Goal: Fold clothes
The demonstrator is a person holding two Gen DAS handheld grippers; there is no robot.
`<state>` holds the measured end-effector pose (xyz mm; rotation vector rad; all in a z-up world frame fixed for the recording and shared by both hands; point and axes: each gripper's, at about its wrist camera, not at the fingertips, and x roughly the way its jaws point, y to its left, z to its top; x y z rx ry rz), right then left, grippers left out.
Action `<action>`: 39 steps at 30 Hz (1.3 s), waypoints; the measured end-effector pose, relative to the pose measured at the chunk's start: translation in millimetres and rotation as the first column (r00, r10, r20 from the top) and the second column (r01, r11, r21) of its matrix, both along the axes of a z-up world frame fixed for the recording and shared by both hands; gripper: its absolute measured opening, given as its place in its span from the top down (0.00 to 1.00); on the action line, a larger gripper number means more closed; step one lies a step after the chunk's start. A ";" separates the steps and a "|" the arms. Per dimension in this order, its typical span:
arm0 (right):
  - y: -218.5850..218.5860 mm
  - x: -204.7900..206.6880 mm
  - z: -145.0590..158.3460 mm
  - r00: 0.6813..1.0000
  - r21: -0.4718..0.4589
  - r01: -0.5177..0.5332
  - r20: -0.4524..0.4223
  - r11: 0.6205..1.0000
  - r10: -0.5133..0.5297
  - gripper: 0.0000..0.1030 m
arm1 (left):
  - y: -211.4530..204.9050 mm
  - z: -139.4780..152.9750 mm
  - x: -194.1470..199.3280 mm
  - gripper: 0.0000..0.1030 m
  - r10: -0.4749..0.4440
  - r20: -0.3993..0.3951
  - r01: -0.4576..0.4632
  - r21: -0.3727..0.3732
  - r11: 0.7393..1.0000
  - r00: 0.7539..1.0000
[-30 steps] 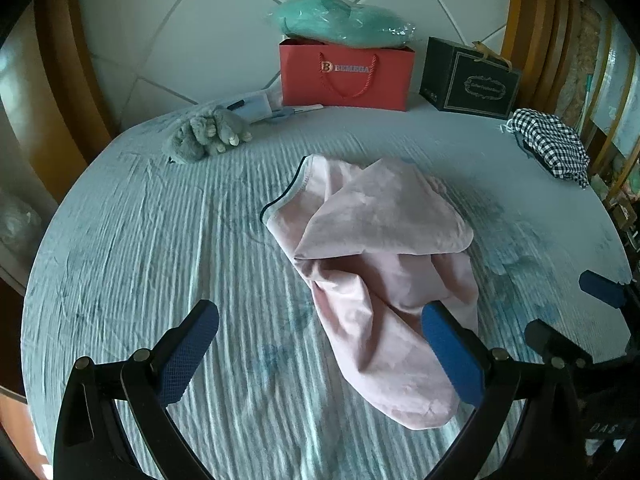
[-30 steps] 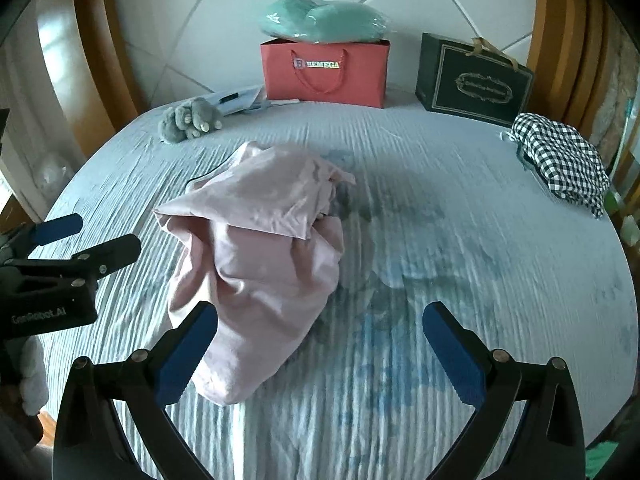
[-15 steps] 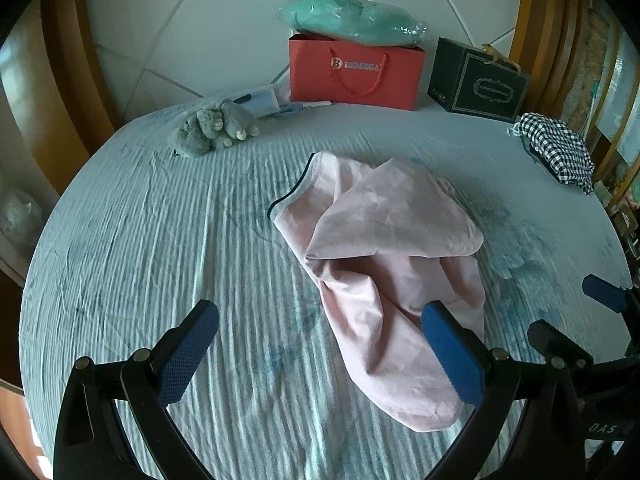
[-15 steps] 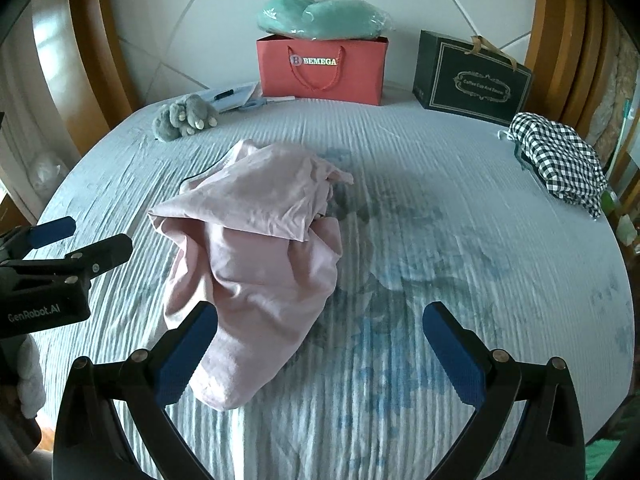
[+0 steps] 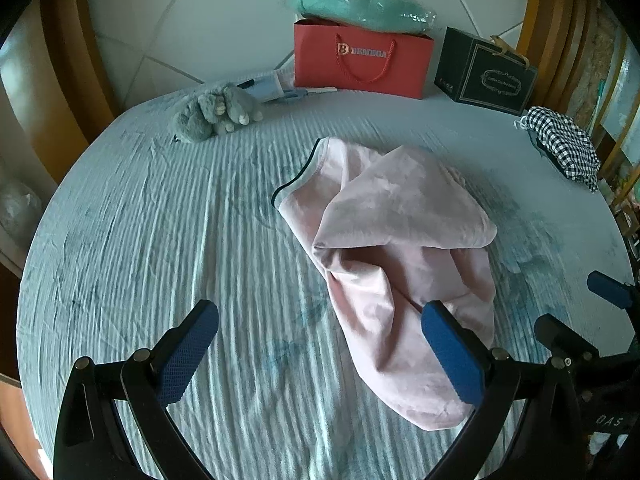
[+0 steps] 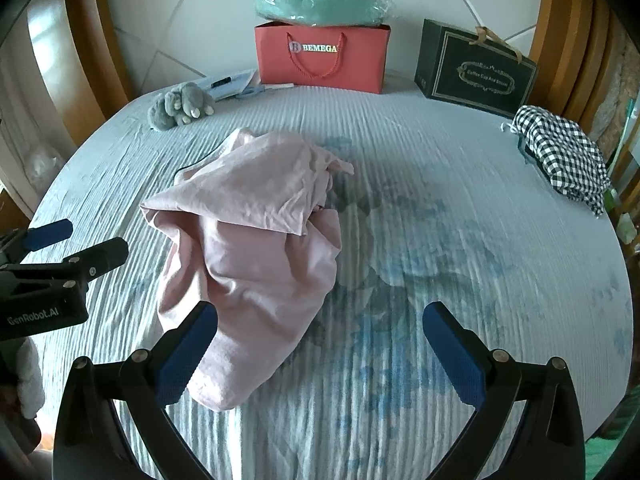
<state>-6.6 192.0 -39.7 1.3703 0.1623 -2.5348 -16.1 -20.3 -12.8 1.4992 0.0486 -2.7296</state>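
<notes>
left wrist view: the left gripper (image 5: 318, 354) hangs with jaws spread wide and empty, the crumpled pink garment (image 5: 394, 240) right of centre on the bed (image 5: 132, 240). right wrist view shows the right gripper (image 6: 320, 354) equally wide, holding nothing. folding hasn't begun; next, i judge, each must pinch an edge and spread it flat.

both wrist views look forward and down over the bed (image 5: 120, 220) from its near edge, toward the headboard at 12 o'clock. the left view sits to the left, the pink garment (image 5: 400, 248) at its 1 o'clock; the right view has it (image 6: 256, 248) at 11. both share the red bag (image 6: 320, 60), and each catches the other gripper at its edge.
</notes>
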 end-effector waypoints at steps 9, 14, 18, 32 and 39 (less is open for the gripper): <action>-3.1 -11.9 -15.2 0.997 -0.012 -0.013 0.078 1.000 0.013 0.02 | -1.3 -10.4 -11.0 0.02 -0.027 0.024 0.027 0.013 1.000 0.999; -9.1 -19.7 -21.3 0.993 -0.035 -0.035 0.113 0.999 0.038 0.16 | -0.9 -18.4 -26.2 0.02 -0.044 0.038 0.042 0.029 0.999 0.998; -10.4 -27.7 -22.8 0.992 -0.035 -0.036 0.120 0.999 0.040 0.16 | 1.1 -23.7 -37.3 0.02 -0.051 0.051 0.049 0.037 0.998 0.997; -13.0 -42.4 -25.3 0.989 -0.032 -0.041 0.139 0.999 0.045 0.12 | 1.5 -27.5 -48.1 0.02 -0.057 0.062 0.054 0.045 0.998 0.996; -12.3 -41.6 -25.1 0.990 -0.035 -0.043 0.134 0.998 0.048 0.11 | 5.1 -28.3 -48.2 0.02 -0.070 0.048 0.068 0.052 0.996 0.996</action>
